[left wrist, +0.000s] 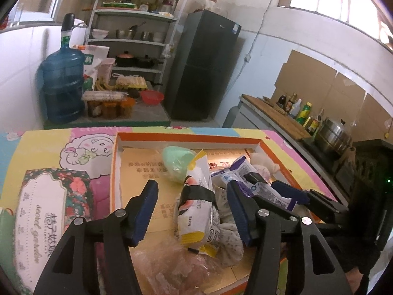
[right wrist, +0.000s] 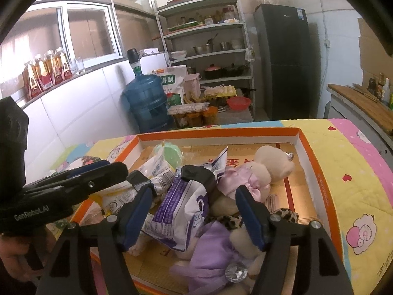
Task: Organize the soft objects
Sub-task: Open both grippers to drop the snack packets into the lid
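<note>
An orange-rimmed cardboard tray [left wrist: 189, 136] [right wrist: 312, 152] on the table holds soft things. My left gripper [left wrist: 192, 193] is open above a white and yellow snack pack [left wrist: 196, 209] bound with black tape. A green pouch [left wrist: 175, 162] lies behind it. My right gripper [right wrist: 192, 202] is open over a purple and white pack [right wrist: 181, 211], with a plush doll in a purple dress [right wrist: 216, 245] and a beige plush toy [right wrist: 272, 162] beside it. The right gripper's fingers [left wrist: 289, 191] show in the left view. The left gripper's fingers [right wrist: 81, 179] show in the right view.
A floral tissue pack [left wrist: 49, 211] lies left of the tray on the cartoon tablecloth [right wrist: 356, 196]. A crumpled clear bag [left wrist: 172, 263] sits at the tray's near edge. Behind the table stand a water jug [left wrist: 62, 86], shelves [left wrist: 137, 39], a dark fridge [left wrist: 203, 66] and a counter [left wrist: 282, 115].
</note>
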`<action>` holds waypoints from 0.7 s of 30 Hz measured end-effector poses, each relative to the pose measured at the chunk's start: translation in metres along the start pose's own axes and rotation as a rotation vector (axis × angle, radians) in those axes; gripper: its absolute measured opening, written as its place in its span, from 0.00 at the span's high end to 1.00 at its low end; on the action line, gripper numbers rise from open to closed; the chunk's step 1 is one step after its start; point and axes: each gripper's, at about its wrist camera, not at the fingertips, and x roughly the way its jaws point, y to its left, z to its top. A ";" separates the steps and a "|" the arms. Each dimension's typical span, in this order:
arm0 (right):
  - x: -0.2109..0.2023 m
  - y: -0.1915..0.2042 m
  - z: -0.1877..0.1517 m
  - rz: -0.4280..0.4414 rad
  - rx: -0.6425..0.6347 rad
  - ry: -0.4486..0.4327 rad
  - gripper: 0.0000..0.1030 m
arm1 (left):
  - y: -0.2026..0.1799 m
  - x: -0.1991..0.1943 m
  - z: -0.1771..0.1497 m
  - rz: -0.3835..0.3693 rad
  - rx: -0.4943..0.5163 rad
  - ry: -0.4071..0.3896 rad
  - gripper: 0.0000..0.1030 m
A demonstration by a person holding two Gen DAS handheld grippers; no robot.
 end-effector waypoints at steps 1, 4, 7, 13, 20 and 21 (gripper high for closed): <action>-0.001 -0.001 0.000 0.003 0.003 -0.004 0.32 | 0.001 -0.001 0.000 0.001 -0.003 -0.003 0.42; -0.003 -0.001 0.000 0.005 0.007 -0.015 0.32 | 0.002 -0.009 0.001 0.007 -0.007 -0.014 0.42; -0.006 -0.001 0.000 0.001 0.008 -0.027 0.32 | 0.004 -0.016 0.001 0.010 -0.010 -0.024 0.42; -0.013 0.002 -0.002 -0.004 0.007 -0.050 0.32 | 0.006 -0.030 0.001 0.006 -0.015 -0.036 0.42; -0.028 0.013 -0.003 -0.025 -0.011 -0.063 0.32 | 0.008 -0.051 -0.005 0.009 -0.009 -0.057 0.42; -0.031 0.015 -0.003 -0.029 -0.014 -0.065 0.32 | 0.009 -0.054 -0.006 0.007 -0.012 -0.059 0.42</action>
